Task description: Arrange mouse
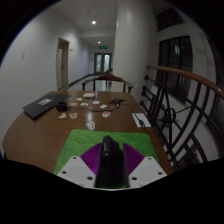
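I am holding my gripper (109, 158) low over the near end of a round wooden table (45, 125). Between its fingers I am gripping a black mouse (108, 160), and both purple pads (93, 155) are pressing against its sides, so the fingers are closed in on it with only the mouse's width between them. The mouse is sitting over a green mat (85, 140) that is lying on the table just ahead of me; whether it is touching the mat or hanging just above it, I cannot tell. Beyond the mat, small pale objects (90, 100) are lying scattered across the middle of the table, and a laptop (44, 103) is resting toward the far left. A paper (140, 119) is lying near the right rim, beside a curved railing (185, 100).
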Action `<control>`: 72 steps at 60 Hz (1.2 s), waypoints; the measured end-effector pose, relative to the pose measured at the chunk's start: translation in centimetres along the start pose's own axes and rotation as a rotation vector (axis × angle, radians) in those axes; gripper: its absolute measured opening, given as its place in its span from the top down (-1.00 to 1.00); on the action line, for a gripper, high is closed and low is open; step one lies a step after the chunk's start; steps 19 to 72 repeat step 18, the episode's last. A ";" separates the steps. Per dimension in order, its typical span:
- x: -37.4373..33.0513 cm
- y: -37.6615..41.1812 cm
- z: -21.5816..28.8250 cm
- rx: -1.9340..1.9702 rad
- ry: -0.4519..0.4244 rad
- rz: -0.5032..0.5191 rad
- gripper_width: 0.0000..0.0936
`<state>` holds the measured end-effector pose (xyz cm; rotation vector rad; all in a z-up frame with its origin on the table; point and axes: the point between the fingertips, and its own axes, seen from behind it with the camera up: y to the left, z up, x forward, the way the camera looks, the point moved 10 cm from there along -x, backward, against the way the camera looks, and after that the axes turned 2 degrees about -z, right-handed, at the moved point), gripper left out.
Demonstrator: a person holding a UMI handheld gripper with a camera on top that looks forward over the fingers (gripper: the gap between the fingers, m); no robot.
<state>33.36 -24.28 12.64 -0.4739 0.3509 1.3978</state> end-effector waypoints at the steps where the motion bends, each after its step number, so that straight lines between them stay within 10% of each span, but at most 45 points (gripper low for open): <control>1: 0.0 0.0 0.0 -0.005 0.007 0.005 0.22; 10: -1.7 -0.5 -0.1 -0.019 0.024 0.045 -0.88; 72: -5.7 -1.6 -1.1 -0.049 0.029 0.041 -0.82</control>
